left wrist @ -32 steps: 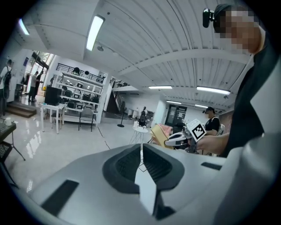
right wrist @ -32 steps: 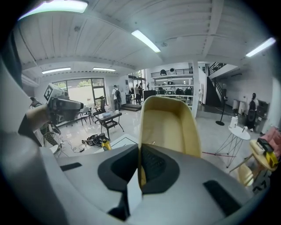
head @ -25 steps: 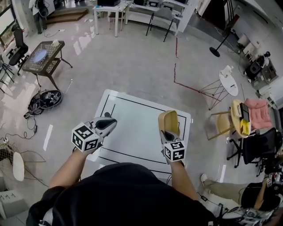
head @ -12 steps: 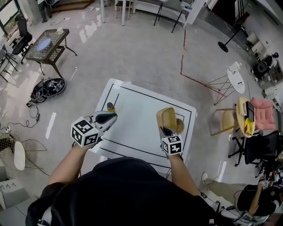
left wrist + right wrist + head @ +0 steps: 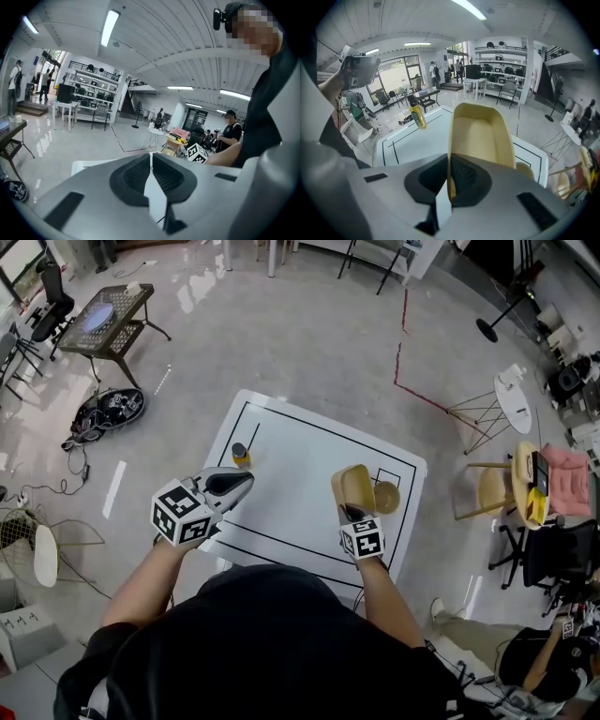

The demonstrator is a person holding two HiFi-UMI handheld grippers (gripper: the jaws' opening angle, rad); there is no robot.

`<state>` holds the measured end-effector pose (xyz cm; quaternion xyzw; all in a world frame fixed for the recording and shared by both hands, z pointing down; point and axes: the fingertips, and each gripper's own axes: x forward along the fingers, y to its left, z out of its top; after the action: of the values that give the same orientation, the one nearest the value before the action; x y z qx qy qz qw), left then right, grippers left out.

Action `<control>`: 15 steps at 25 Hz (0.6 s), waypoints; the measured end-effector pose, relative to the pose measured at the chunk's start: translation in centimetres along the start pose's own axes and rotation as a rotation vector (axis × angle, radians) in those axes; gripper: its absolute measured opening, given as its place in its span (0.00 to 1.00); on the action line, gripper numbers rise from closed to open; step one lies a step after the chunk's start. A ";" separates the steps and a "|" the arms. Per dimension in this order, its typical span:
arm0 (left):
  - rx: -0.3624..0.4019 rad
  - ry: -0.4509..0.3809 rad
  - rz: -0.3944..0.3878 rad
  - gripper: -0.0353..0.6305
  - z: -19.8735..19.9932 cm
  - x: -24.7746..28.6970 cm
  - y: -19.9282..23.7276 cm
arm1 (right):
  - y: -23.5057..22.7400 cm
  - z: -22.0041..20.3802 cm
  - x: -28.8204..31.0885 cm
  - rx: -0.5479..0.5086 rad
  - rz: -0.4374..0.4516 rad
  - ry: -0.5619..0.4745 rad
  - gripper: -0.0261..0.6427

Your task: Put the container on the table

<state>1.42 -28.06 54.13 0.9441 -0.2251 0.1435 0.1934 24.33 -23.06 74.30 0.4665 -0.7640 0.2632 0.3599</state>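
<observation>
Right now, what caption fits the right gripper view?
Right hand-held gripper shut on the rim of a tan oblong plastic container over the white black-lined table.

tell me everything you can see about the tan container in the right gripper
The container is a pale tan, oblong tub with rounded corners, smooth like plastic, open-topped and empty. The right gripper is shut on its near wall, one jaw inside, one outside. It hangs over the white table; nothing else visibly touches it.

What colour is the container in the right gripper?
Pale yellowish tan; the container shows best in the right gripper view.
</observation>
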 end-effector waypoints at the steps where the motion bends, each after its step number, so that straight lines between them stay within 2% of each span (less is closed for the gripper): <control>1: -0.001 0.003 0.005 0.09 -0.1 0.0 0.2 | 0.1 -0.3 0.4 -0.004 0.005 0.008 0.05; 15: -0.023 0.022 0.018 0.09 -1.2 0.8 0.6 | 0.7 -3.7 5.5 -0.117 0.039 0.140 0.05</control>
<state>1.61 -28.36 55.65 0.9382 -0.2331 0.1530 0.2052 23.14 -22.92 80.86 0.4101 -0.7600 0.2571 0.4338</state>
